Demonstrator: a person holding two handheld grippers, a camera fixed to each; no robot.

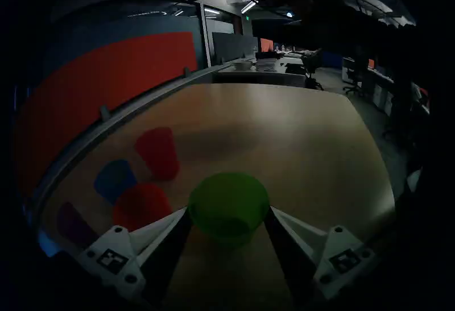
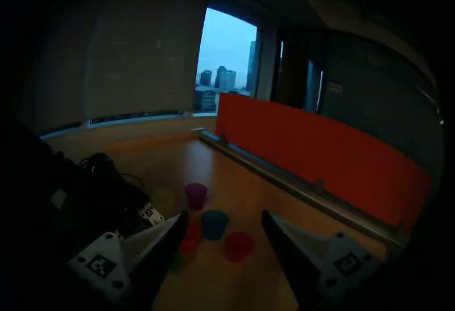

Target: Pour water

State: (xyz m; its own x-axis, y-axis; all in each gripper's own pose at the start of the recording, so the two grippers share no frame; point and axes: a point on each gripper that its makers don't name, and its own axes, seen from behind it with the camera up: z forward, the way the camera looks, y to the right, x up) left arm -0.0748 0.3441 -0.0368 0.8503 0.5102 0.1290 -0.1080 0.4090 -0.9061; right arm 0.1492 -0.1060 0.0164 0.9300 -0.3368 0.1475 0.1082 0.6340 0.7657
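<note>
Left gripper (image 1: 228, 214): both fingers press the sides of the green cup (image 1: 228, 200), so it is held. The cup is upright, long axis about vertical, mouth up and open toward the camera. It is too dim to tell what is inside. It sits over the table (image 1: 296, 140), toward the near edge.

Four more cups stand beside it, along the table edge that runs under the red divider (image 1: 114, 78):
- red cup (image 1: 158, 152)
- blue cup (image 1: 115, 180)
- second red cup (image 1: 142, 206), nearest the green cup
- purple cup (image 1: 74, 226), nearest the corner

Can't tell their contents.

Right gripper (image 2: 223, 214): jaws spread wide, nothing between the fingers. It looks across the table at the cup cluster by the divider.
</note>
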